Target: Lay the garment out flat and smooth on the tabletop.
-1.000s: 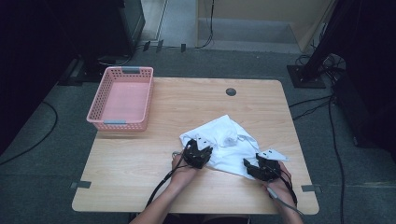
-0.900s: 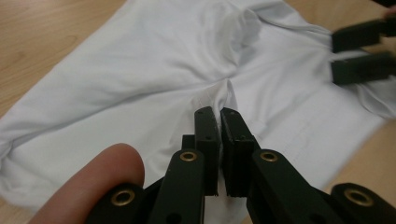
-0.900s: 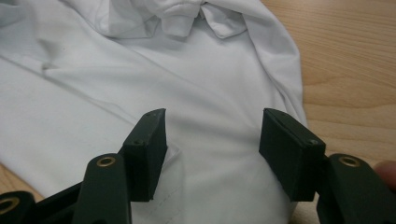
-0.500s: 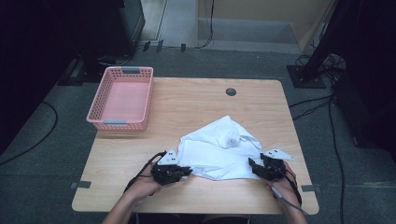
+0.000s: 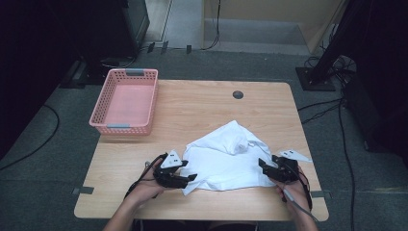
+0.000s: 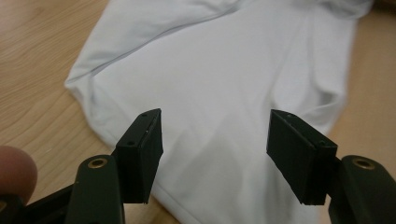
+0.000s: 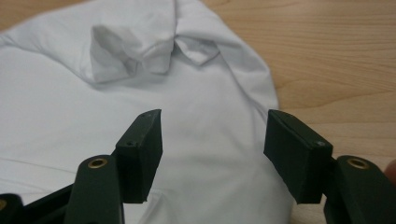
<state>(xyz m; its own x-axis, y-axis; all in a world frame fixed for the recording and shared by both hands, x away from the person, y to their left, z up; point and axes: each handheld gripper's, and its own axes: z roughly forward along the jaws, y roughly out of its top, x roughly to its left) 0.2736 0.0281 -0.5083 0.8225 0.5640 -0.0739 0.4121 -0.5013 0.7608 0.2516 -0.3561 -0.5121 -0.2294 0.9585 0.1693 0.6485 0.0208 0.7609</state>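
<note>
A pink basket [image 5: 124,103] stands at the far left of the table [image 5: 202,106], well apart from the work, probably waiting to receive the cloth when it is folded. The white cloth [image 5: 226,163] lies in the near middle of the table, partly spread flat, with a bunched part at its far side.

The left hand-held gripper [image 5: 185,179] is at the near left corner of the cloth. Its jaws have just been opening and now stand spread above the fabric, not pinching it; I judge that it has let go of this corner after pulling it out to the left, so the cloth lies flatter. One second ago this gripper was farther right, over the middle of the cloth, and the cloth was more crumpled and narrower.

The right hand-held gripper [image 5: 263,166] is at the near right edge, jaws also spread over the fabric, in almost the same place as before.
</note>
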